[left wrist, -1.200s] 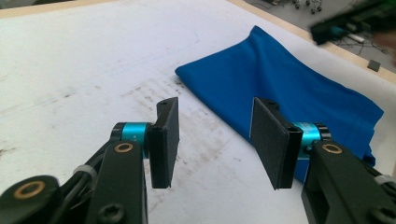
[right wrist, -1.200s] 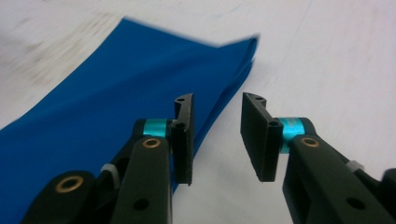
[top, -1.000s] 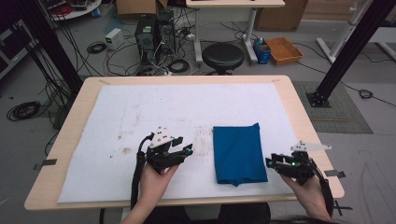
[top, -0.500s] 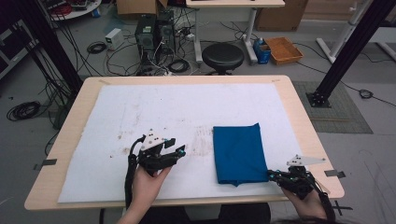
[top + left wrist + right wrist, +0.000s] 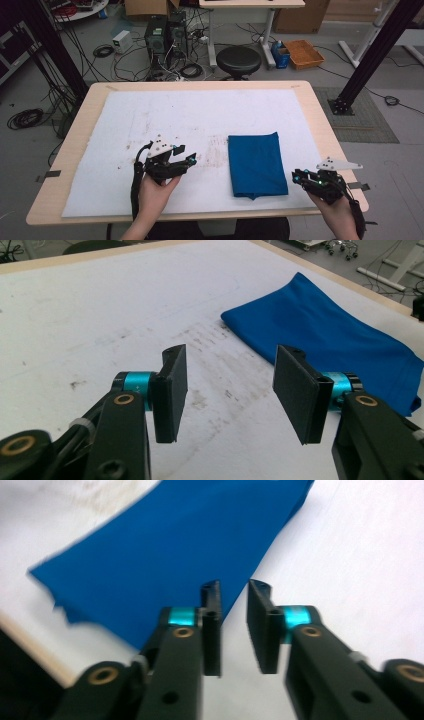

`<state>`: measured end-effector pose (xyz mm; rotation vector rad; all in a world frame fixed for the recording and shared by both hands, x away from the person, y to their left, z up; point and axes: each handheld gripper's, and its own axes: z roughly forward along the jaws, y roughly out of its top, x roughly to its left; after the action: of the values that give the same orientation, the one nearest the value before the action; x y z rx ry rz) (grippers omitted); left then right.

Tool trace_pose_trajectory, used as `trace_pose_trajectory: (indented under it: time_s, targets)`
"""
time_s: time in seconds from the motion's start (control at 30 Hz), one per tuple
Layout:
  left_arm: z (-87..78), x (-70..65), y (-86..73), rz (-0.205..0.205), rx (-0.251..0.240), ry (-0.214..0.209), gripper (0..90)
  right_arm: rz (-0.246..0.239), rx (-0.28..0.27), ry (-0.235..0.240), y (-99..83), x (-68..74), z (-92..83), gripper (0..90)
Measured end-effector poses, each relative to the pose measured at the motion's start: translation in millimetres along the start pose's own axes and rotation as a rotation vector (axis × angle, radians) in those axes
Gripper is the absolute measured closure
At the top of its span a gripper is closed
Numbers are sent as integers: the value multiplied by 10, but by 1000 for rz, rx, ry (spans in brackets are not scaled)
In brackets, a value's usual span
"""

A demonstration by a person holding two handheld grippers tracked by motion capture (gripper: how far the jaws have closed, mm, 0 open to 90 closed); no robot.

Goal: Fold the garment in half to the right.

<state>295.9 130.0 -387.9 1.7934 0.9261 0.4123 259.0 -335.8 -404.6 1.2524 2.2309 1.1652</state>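
A folded blue cloth [image 5: 256,164] lies flat on the white mat [image 5: 200,120], right of centre. My left gripper [image 5: 192,160] rests on the mat to the cloth's left, pointing at it. Its jaws stand open with nothing between them and have just been opening wider. The left gripper view has the cloth [image 5: 330,335] ahead and to the right of the left gripper [image 5: 230,385]. My right gripper [image 5: 297,176] hovers by the cloth's near right corner. Its jaws show a narrow gap and have just been opening, with nothing between them. Beyond the right gripper [image 5: 234,625] lies the cloth [image 5: 190,545].
The mat covers most of a wooden table [image 5: 320,115] and carries brown stains [image 5: 215,150] near its middle. On the floor beyond the far edge stand a black stool [image 5: 238,59], computer cases [image 5: 165,35] and loose cables. A black frame post [image 5: 370,55] rises at the right.
My right gripper dipped toward the table's near edge, then came back up a little. The left gripper shifted slightly left. The cloth has not moved.
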Motion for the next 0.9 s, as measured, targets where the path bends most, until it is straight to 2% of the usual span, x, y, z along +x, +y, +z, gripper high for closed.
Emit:
trace_pose_trajectory:
  time_s: [0.17,0.27,0.47,0.6,0.67,0.77,0.9]
  targets:
    - [-35,112,86,32,-8,5,441,-46,-87,-25,282,-126,18,622]
    - [-67,211,133,50,-12,18,421,-52,-122,-38,434,-202,55,531]
    - [-96,459,179,53,-35,40,403,-34,-174,-52,740,-369,212,422]
    - [-100,595,174,52,-41,64,403,-15,-179,-53,887,-449,300,394]
    - [-112,620,149,60,-38,70,403,-16,-194,-59,907,-464,311,383]
    - [-133,650,91,65,-40,74,403,-17,-203,-67,846,-489,315,381]
    - [-148,696,31,56,-39,92,403,-7,-179,-70,751,-540,346,382]
